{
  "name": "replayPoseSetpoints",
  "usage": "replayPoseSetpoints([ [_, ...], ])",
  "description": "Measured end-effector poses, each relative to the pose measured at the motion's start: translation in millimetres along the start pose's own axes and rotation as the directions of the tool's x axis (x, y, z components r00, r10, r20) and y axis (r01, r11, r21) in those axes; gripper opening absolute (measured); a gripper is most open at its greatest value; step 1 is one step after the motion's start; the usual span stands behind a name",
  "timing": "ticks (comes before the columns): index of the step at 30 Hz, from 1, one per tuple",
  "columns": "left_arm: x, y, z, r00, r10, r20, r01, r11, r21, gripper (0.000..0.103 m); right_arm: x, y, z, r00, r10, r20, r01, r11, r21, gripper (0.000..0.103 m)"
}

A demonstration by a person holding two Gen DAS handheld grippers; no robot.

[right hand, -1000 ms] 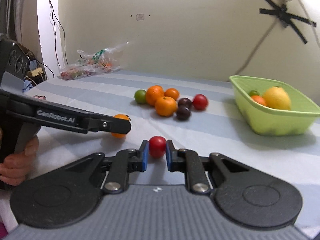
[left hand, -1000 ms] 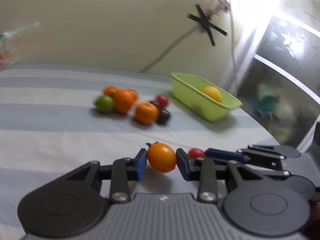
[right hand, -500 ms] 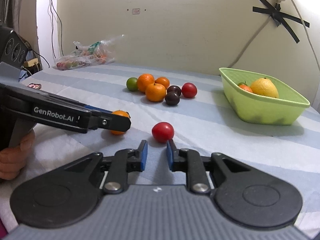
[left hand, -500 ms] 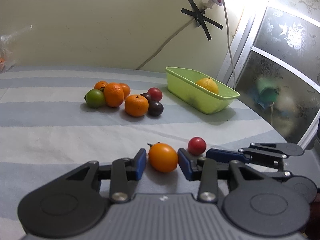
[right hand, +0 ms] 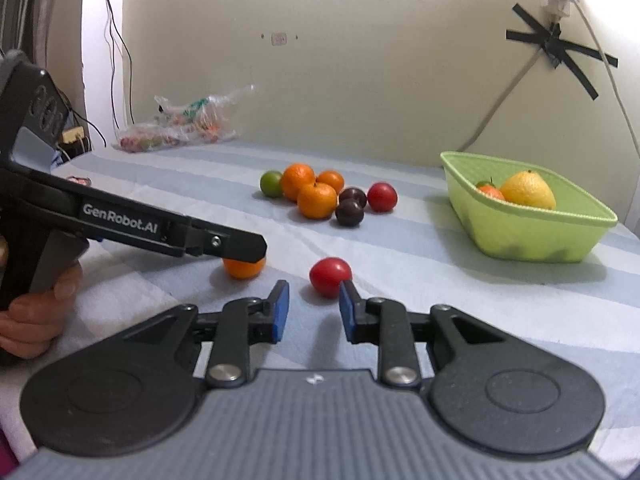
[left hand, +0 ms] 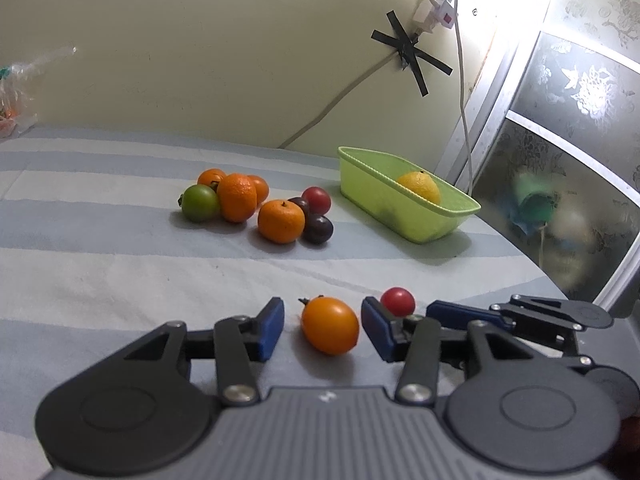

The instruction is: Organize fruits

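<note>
While both grippers stand released over a striped cloth [left hand: 120, 280], the two small fruits they were just letting go of lie free on it. The left gripper [left hand: 322, 330] has just been spreading its jaws, and an orange tomato [left hand: 330, 330] sits between the blue pads without touching either. The right gripper [right hand: 314, 310] has also just been spreading; a red tomato [right hand: 330, 276] rests at the tip of its right pad, slightly ahead of the gap, not clamped.

The step in hand looks like setting down, or re-seating a grip, on fruit brought apart from the main pile [right hand: 316, 196] of oranges, a green fruit, dark plums and a red one farther back. A green basket [right hand: 532, 236] to the right already holds a yellow citrus [right hand: 528, 190] and a small orange fruit. Next, each gripper would likely need to centre on its tomato, squeeze gently since both are round and apt to roll, and carry it toward the basket, or back off to fetch more from the pile.

The cloth, in pale blue and white bands, covers a table against a cream wall [left hand: 200, 60]. A cable is taped there with black strips [left hand: 408, 50], a power strip hangs above, and a plastic bag [right hand: 180, 126] lies at the far left. A person's hand [right hand: 36, 312] grips the left tool's handle.
</note>
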State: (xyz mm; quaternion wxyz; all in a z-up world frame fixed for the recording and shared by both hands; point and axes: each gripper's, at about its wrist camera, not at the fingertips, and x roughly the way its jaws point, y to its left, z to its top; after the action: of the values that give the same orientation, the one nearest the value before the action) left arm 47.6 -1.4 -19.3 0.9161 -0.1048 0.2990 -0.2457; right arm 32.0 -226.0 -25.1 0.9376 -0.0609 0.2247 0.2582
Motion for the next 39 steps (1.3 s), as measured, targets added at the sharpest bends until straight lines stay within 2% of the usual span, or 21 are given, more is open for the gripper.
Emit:
replayPoseSetpoints([
  [3,0,0,1,1.0,0.003,0.002,-0.003,1.0,0.001,0.048,-4,1,1,1.0,-0.002,0.023,0.002,1.0,-0.005,0.04],
  [17,1,2,1,1.0,0.0,0.005,0.0,1.0,0.002,0.051,-8,0,1,0.999,-0.015,0.049,0.014,1.0,0.014,0.04],
  [21,-1,1,1,1.0,-0.008,0.011,0.007,1.0,0.016,0.051,-11,-2,0,0.998,-0.018,0.057,0.017,0.999,0.028,0.045],
  [29,2,-4,1,1.0,-0.012,-0.007,0.013,0.999,0.049,0.053,-11,-8,-2,0.999,-0.043,0.021,0.043,0.999,0.02,0.045],
  [36,6,-4,0,0.999,0.012,-0.031,-0.011,0.999,0.05,0.048,12,-8,7,0.998,-0.032,-0.051,0.03,0.998,-0.05,0.045],
  [37,6,-4,0,0.999,0.017,-0.029,-0.015,0.999,0.051,0.046,14,-8,8,0.998,-0.031,-0.054,0.027,0.997,-0.065,0.045],
  [38,6,-4,0,0.999,0.018,-0.032,-0.016,0.998,0.053,0.038,17,-7,9,0.998,-0.029,-0.056,0.024,0.997,-0.079,0.045],
  [39,7,-5,0,0.999,0.024,-0.032,-0.022,0.998,0.057,0.036,19,-7,10,0.998,-0.026,-0.059,0.021,0.996,-0.091,0.044],
])
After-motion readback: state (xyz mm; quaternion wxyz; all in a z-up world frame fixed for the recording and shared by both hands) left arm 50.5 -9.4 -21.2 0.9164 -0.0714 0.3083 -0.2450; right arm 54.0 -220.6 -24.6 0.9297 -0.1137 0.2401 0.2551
